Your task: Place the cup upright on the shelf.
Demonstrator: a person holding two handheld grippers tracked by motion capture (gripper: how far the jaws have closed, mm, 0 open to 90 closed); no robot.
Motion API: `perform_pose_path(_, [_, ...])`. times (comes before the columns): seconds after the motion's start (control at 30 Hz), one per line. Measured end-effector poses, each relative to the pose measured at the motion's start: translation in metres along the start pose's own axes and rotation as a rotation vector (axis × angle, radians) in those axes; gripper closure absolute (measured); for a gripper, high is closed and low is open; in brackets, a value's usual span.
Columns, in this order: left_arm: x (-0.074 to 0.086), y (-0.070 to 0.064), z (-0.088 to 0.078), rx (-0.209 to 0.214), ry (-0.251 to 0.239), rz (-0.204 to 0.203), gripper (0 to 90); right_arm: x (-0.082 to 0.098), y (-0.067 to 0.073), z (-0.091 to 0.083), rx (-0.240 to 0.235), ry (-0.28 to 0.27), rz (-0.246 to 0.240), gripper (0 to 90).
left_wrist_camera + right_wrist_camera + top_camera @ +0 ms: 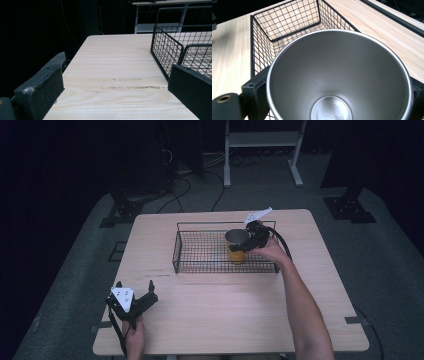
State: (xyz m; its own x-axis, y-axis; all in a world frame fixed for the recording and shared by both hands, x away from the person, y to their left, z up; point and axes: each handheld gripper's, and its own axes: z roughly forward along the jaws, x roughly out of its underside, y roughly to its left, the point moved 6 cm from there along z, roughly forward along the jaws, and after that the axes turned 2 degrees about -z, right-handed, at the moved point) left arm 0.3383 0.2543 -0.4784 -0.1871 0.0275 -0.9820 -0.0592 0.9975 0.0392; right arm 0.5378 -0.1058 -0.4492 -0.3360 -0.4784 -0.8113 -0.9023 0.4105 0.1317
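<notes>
Wood table (210, 315) w/ black wire basket (200, 251): right gripper (250, 241) clamps a steel-lined orange cup (237, 242) inside basket's right end. Likely light, rigid, slick; grip at rim. Left gripper (135, 292) idle near table's front-left edge, jaws wide, empty.

The basket (200, 251) sits on the worktop (225, 320), toward the back. The cup (237, 245) is in its right part.

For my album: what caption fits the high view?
Right gripper holds a metal cup in the wire basket; left gripper waits open.
</notes>
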Motion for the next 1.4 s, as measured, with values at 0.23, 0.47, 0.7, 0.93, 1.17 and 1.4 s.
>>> perform_pose_path(0.23, [0.0,-0.0002,0.0,0.0,0.0,0.001,0.0,0.0008,0.0008,-0.001,0.006,0.009,0.001,5.7])
perform_pose_path(0.47, [0.0001,-0.0003,-0.0001,0.0,0.001,0.003,0.0,0.0011,0.0018,-0.0014,0.003,0.013,0.001,5.7])
perform_pose_path(0.7, [0.0001,-0.0003,-0.0001,0.0,0.002,0.003,0.0,0.0018,0.0024,-0.0026,0.003,0.016,0.0,4.8])
perform_pose_path(0.93, [0.0001,-0.0004,-0.0001,0.0,0.002,0.003,0.0,0.0008,0.0044,-0.004,0.002,0.016,-0.002,3.4])
perform_pose_path(1.17, [0.0001,-0.0005,-0.0002,0.001,0.002,0.004,0.0,0.0009,0.0052,-0.0052,0.001,0.014,0.0,1.7])
perform_pose_path(1.4, [0.0001,-0.0005,-0.0002,0.0,0.003,0.005,0.0,-0.0003,0.0072,-0.006,0.007,0.016,-0.007,0.0])
